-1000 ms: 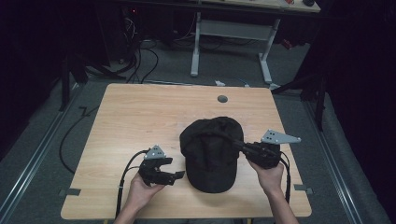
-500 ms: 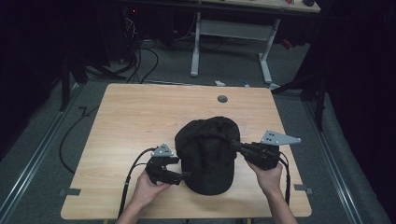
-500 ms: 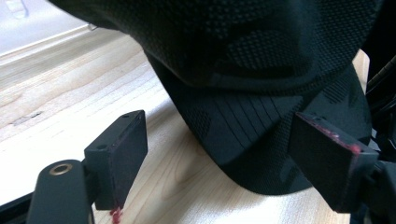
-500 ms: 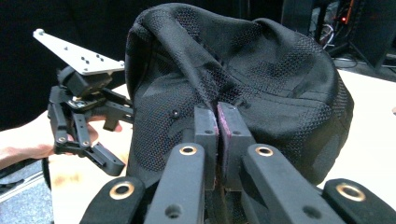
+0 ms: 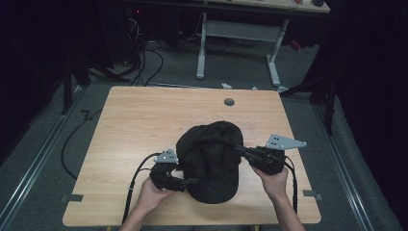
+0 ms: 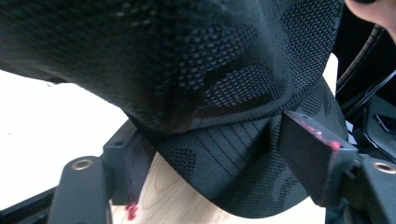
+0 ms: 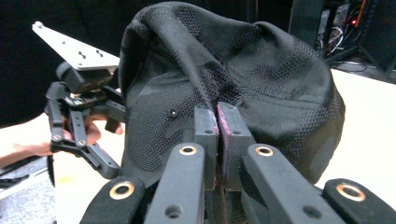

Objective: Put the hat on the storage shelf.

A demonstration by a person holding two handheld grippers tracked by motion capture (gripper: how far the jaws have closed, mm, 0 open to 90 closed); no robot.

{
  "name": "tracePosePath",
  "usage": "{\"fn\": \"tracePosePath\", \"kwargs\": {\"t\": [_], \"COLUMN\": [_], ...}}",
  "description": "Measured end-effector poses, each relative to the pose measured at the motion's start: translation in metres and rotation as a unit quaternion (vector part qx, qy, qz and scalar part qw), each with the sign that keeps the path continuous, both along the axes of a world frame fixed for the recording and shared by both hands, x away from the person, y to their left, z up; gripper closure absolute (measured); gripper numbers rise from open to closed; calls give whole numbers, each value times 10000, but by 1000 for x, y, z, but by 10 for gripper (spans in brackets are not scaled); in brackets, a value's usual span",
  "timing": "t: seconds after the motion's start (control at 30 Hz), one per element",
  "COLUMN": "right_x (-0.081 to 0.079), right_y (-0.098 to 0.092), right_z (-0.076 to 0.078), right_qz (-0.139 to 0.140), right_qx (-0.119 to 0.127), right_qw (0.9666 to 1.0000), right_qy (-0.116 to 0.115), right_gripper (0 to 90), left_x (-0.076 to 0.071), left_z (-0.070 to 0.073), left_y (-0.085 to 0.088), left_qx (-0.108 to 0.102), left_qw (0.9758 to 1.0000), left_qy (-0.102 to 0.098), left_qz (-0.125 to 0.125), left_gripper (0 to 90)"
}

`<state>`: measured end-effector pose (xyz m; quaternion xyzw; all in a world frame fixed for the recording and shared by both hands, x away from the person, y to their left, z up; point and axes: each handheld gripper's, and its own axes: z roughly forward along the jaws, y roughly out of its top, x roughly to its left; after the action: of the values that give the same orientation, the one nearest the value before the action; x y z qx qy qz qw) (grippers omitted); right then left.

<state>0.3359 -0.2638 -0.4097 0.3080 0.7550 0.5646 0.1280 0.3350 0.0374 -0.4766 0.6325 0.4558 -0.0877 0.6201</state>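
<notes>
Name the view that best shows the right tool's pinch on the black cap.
The right gripper view: the right tool is clamped on a fold of the cap. The high view shows it small; the left gripper view shows the cap's brim.

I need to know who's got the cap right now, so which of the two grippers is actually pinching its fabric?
The right gripper: its jaws are shut on a fold of the black cap. The left gripper only straddles the brim, jaws apart.

A black baseball cap of textured mesh fabric [image 5: 211, 161] is seen on the near half of the light wooden table [image 5: 144, 120], short of the small round grey grommet [image 5: 229, 102]. Its crown is crumpled and pinched up at one side; its stitched brim points toward the near table edge.
</notes>
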Motion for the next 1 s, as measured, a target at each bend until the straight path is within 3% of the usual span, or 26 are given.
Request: {"fn": "tracePosePath", "kwargs": {"t": [0.27,0.47,1.0], "right_x": [2,1,2], "right_y": [1,-1,-6], "right_z": [-2,-2,0], "right_qz": [-105,-131,-133], "right_qx": [-97,-111,-64], "right_qw": [9998,9996,9989], "right_qy": [-153,-240,-455], "right_gripper": [879,878,875], "left_x": [-1,-1,-3], "left_z": [7,12,20], "left_y": [7,12,16], "left_qx": [-106,-189,-348], "left_qw": [9999,9997,9972], "left_qy": [-91,-59,209], "left_qz": [1,-152,-621], "left_gripper": [350,412,673]}}
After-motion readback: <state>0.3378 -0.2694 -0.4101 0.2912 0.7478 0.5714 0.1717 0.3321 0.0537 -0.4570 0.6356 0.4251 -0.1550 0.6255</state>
